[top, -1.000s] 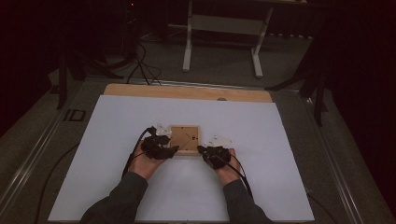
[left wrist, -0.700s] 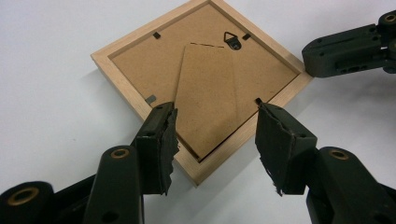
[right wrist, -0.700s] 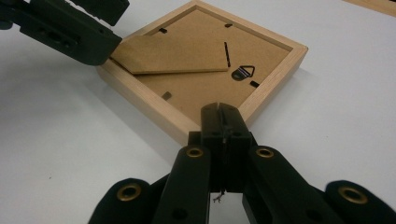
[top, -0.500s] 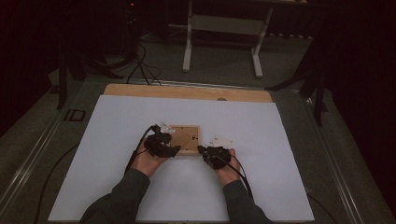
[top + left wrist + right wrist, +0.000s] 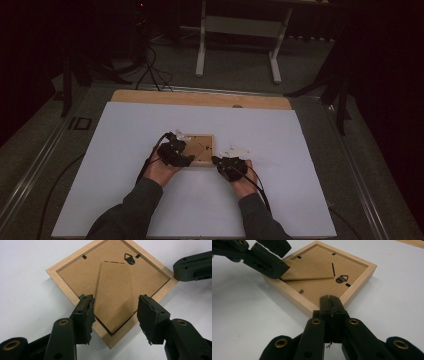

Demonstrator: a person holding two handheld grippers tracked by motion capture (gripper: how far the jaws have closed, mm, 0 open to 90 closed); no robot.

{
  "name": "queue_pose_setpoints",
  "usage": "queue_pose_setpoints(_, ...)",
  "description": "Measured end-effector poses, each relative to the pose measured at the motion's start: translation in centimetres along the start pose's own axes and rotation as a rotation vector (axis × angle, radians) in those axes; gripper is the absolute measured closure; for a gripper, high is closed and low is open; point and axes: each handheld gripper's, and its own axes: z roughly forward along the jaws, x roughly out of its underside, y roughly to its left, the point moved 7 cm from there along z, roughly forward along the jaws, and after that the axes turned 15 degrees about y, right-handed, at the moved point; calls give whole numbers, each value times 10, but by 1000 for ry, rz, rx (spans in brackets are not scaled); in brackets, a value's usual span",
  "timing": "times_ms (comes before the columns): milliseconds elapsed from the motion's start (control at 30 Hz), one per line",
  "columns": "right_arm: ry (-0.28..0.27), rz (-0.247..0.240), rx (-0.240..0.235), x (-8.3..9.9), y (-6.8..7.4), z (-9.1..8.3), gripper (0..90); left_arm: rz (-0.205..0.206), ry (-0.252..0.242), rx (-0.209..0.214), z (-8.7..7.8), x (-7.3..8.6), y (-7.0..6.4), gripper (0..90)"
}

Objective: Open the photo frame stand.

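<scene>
Picture frame face-down mid white sheet, bare sheet all round. Left gripper jaws apart, straddling near corner and kickstand; stand's long axis runs toward hanger. Right gripper jaws together, tips against frame corner.

White surface open all round, picture frame mid-surface the sole obstacle, hand-held grippers flanking its near corners.
</scene>
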Motion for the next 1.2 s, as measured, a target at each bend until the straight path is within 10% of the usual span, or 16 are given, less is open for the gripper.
queue_pose_setpoints(1200, -3, -1, -2, 0, 0, 0, 897, 21, 28, 25, 13, -7, 1, 500)
